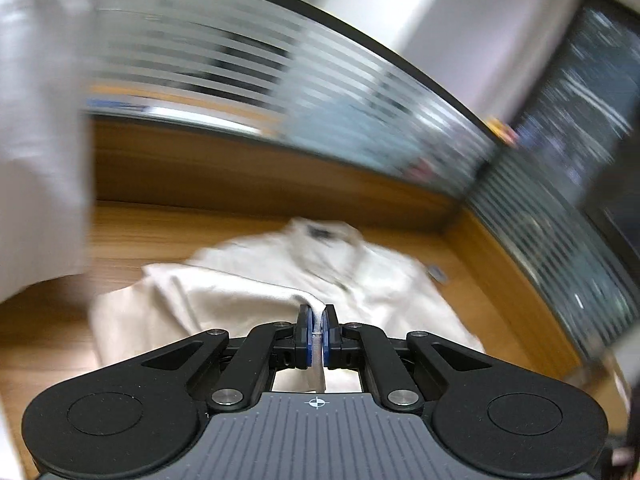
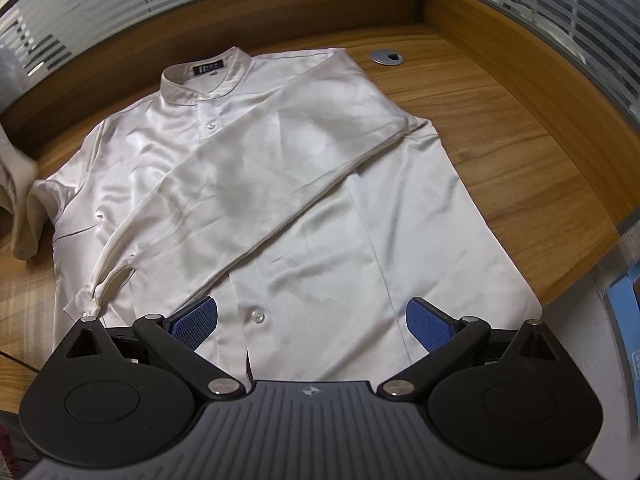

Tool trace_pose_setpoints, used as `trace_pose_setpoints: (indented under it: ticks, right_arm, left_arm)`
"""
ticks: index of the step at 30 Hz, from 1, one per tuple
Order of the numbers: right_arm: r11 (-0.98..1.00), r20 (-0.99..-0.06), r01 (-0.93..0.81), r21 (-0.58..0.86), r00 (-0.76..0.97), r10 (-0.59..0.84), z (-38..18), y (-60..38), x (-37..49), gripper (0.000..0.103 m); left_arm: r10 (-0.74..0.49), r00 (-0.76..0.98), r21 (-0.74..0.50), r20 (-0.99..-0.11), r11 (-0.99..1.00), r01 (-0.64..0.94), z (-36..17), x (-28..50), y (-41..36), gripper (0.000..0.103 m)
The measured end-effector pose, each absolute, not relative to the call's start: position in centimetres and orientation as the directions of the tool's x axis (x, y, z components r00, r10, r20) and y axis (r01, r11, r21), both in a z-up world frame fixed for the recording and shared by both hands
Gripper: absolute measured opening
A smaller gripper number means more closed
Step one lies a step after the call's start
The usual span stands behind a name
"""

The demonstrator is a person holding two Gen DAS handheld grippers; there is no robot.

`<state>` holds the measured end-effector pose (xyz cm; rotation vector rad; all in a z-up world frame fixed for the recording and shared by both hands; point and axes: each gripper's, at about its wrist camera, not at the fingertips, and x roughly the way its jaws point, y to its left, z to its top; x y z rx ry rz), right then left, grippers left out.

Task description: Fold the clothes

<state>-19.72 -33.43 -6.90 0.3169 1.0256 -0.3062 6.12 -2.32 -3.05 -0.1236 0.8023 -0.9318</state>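
White shirt (image 2: 280, 208) judged soft, slippery; best taken at hem/seam. Left gripper (image 1: 317, 334) was clamped on fabric; right gripper (image 2: 312, 320) released.

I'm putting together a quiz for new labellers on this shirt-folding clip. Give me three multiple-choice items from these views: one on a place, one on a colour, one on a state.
1. Where does the folded sleeve lie?
A. Hanging off the desk
B. Across the front of the shirt
C. Tucked under the collar

2. What colour are the pads on the fingers of the right gripper?
A. Blue
B. Red
C. Yellow

3. How does the left gripper stand?
A. Wide open over bare wood
B. Shut on nothing
C. Shut on a fold of the pale cloth

Answers: 1 B, the sleeve runs slantwise over the buttoned front. 2 A, both pads show blue. 3 C, a strip of pale cloth is pinched between the nearly touching pads.
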Motion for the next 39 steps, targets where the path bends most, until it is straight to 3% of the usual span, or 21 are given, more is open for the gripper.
trace_pose_setpoints:
  ticks: [6, 11, 17, 23, 25, 34, 39]
  right_arm:
    - [0.9, -0.87, 0.417, 0.128, 0.484, -0.1, -7.2, -33.0, -20.2, 0.102]
    - [0.904, -0.864, 0.404, 0.141, 0.496, -0.087, -7.1, -32.4, -19.3, 0.102]
    - [0.921, -0.85, 0.353, 0.166, 0.524, -0.047, -6.7, -31.1, -16.7, 0.102]
    - [0.957, -0.839, 0.236, 0.171, 0.544, 0.015, -6.5, -28.1, -12.4, 0.102]
    - [0.967, -0.832, 0.19, 0.17, 0.554, 0.038, -6.1, -26.9, -11.1, 0.102]
    - [0.99, -0.819, -0.028, 0.137, 0.559, 0.129, -5.2, -22.1, -6.7, 0.101]
    - [0.983, -0.84, -0.138, 0.122, 0.513, 0.177, -6.5, -19.7, -5.8, 0.085]
  left_arm:
    - [-0.776, 0.104, -0.433, -0.622, 0.451, 0.781, -5.5, 2.6, -8.7, 0.007]
    - [-0.727, -0.034, -0.491, -0.686, 0.428, 0.759, -8.7, 1.9, -10.1, 0.008]
    - [-0.671, -0.034, -0.446, -0.741, 0.453, 0.772, -9.8, 1.9, -8.6, 0.013]
    - [-0.659, -0.029, -0.458, -0.752, 0.49, 0.742, -10.4, 3.0, -6.3, 0.038]
    - [-0.662, -0.035, -0.473, -0.749, 0.497, 0.727, -10.6, 3.2, -5.4, 0.042]
    - [-0.647, 0.001, -0.466, -0.763, 0.55, 0.693, -11.3, 3.9, -2.3, 0.045]
    - [-0.621, 0.039, -0.432, -0.783, 0.587, 0.684, -11.9, 4.4, -0.7, 0.046]
